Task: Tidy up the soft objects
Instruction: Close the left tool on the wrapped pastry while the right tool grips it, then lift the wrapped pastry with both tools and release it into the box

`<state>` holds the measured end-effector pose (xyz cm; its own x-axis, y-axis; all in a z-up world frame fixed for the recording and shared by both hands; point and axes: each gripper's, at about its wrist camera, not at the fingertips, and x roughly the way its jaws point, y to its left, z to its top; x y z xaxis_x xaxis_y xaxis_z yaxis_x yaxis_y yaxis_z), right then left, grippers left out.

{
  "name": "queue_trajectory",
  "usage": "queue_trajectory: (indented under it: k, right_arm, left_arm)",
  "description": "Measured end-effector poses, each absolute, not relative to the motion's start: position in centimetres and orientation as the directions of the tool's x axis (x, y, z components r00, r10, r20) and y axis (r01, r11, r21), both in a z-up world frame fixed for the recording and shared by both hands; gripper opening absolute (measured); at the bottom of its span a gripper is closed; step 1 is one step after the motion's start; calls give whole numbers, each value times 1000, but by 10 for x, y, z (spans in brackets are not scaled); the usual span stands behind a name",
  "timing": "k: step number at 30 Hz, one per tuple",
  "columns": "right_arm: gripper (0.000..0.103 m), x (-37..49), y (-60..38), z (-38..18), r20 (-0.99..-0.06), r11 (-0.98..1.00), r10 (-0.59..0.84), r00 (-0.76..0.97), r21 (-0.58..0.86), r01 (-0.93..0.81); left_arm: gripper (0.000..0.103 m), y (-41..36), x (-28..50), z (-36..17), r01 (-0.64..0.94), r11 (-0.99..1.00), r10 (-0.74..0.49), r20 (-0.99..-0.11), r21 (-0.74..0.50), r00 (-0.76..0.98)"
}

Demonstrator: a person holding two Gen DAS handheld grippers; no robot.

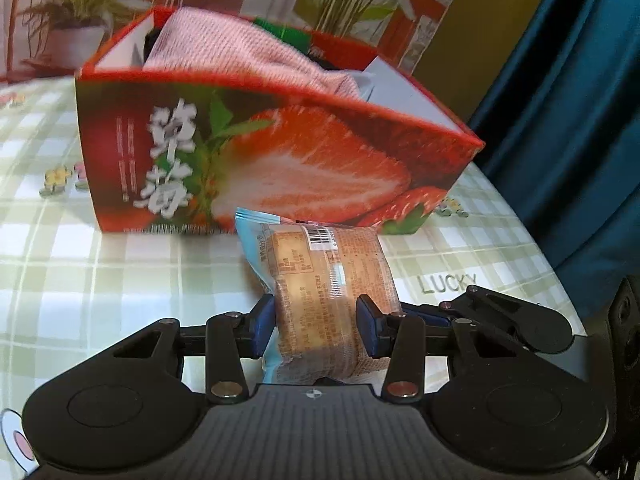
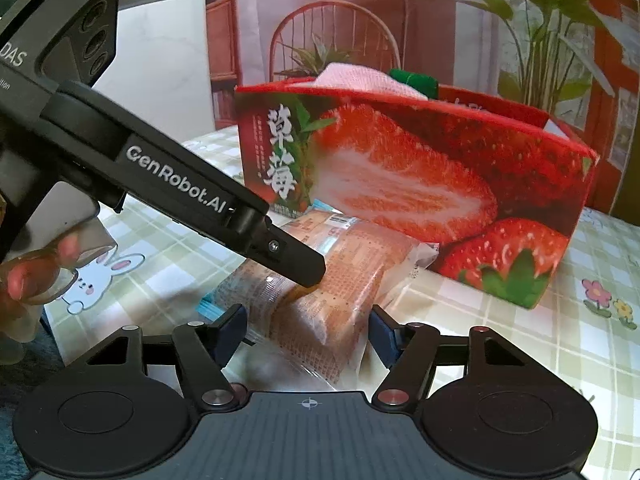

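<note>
Left gripper [image 1: 316, 326] pinching the wrapped bread packet [image 1: 320, 280], lying on the checked bench [image 1: 120, 272] just before the strawberry box [image 1: 280, 160]. Right gripper [image 2: 308, 334] spread around the same packet, pads apart from it. Pink cloth [image 1: 224, 52] inside the box.

Left gripper [image 1: 316, 324] angles downward, its blue pads [image 1: 262, 326] pressed in on both sides of what it holds. Right gripper [image 2: 306, 330] tilts down too, jaws spread wider, pads [image 2: 384, 336] standing off with a gap either side. The left gripper's black finger crosses just ahead of the right tool's jaws. Fingers [image 2: 24, 276] curl around the left handle.
</note>
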<state>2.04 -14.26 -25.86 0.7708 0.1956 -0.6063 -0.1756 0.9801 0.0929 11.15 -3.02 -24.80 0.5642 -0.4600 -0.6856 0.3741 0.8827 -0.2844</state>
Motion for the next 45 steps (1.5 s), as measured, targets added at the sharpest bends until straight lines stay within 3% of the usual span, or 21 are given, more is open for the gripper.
queue_trajectory:
  k: [16, 22, 32, 45]
  right_arm:
    - [62, 23, -153, -178, -479, 980, 165, 862, -20, -198]
    - [61, 44, -164, -156, -452, 980, 146, 880, -58, -192]
    - [61, 96, -205, -146, -466, 985, 87, 880, -89, -145]
    - [62, 135, -250, -169, -552, 997, 32, 833, -41, -66]
  left_arm:
    - [46, -38, 99, -156, 484, 859, -491, -538, -168, 685]
    - [46, -45, 121, -141, 488, 854, -508, -493, -180, 706]
    - [46, -68, 189, -134, 517, 830, -549, -474, -210, 689]
    - [48, -105, 232, -162, 463, 863, -489, -561, -201, 668]
